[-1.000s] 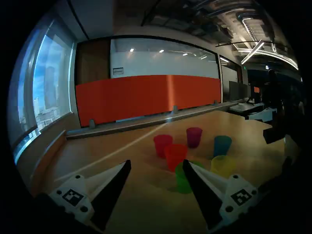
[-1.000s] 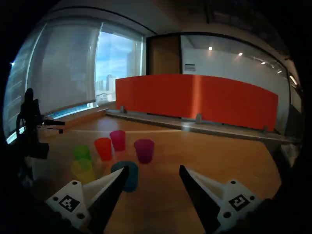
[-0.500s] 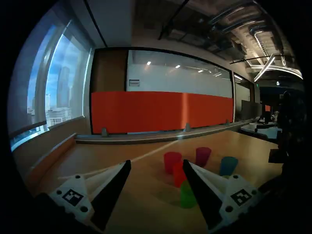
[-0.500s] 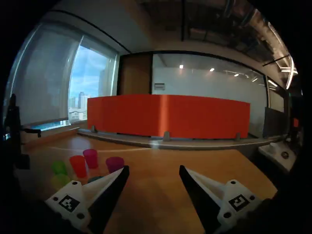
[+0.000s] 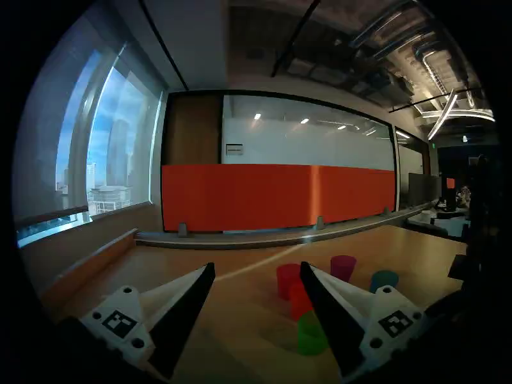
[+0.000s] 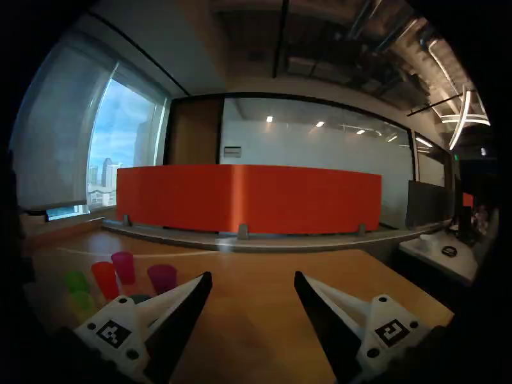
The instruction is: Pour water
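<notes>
Several coloured plastic cups stand in a cluster on the wooden table (image 5: 211, 281). In the left gripper view I see a green cup (image 5: 309, 333), an orange-red cup (image 5: 297, 299), a pink-red cup (image 5: 286, 278), a purple cup (image 5: 342, 266) and a teal cup (image 5: 383, 279), partly behind my right finger. My left gripper (image 5: 256, 272) is open and empty, above the table and short of the cups. In the right gripper view the cups sit low left: green cup (image 6: 76, 281), red cup (image 6: 104, 277), magenta cup (image 6: 123, 266), purple cup (image 6: 162, 277). My right gripper (image 6: 252, 281) is open and empty.
An orange partition (image 5: 275, 195) runs along the table's far edge, with a glass wall behind it. Windows (image 5: 96, 173) line the left side. A dark figure or equipment (image 5: 477, 211) stands at the right edge. A desk with items (image 6: 441, 246) lies to the right.
Both gripper views have tilted upward and pulled back, so the cups sit lower in each view. Both grippers stay open and empty.
</notes>
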A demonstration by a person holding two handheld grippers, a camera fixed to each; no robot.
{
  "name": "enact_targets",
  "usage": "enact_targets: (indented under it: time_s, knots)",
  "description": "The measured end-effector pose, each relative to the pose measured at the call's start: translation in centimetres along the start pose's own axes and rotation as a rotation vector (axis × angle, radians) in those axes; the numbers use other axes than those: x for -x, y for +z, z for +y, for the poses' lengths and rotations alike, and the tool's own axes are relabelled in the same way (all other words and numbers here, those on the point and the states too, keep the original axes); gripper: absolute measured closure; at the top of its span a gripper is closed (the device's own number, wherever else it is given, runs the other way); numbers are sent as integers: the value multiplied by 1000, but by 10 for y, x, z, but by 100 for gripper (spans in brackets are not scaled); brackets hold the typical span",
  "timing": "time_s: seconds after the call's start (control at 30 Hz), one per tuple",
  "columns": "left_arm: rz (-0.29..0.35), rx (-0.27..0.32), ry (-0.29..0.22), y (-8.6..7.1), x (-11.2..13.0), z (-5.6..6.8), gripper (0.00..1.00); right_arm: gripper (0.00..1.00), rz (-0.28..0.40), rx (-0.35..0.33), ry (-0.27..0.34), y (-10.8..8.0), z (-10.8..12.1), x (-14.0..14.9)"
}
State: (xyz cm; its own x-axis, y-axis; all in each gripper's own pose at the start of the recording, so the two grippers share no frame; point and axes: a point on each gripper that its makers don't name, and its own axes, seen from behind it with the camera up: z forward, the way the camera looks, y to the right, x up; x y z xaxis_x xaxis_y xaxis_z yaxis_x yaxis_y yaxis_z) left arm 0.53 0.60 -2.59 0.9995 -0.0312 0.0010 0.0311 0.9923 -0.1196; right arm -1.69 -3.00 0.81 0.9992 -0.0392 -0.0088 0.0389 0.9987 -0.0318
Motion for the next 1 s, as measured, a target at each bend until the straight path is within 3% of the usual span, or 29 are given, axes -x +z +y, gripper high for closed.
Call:
enact_targets:
  time_s: [0.2, 0.6, 0.8, 1.0]
  knots:
    - [10, -4, -4, 3, -1, 3, 2, 0, -3, 26, 19, -2, 10, -4]
    - [62, -102, 31, 2, -5, -15, 2, 1, 52, 25, 17, -7, 15, -32]
    - [85, -106, 28, 2, 5, -11, 2, 1, 71, 34, 77, -6, 15, -42]
    - [66, -111, 25, 3, 21, -11, 2, 0, 103, 56, 74, -9, 18, -47]
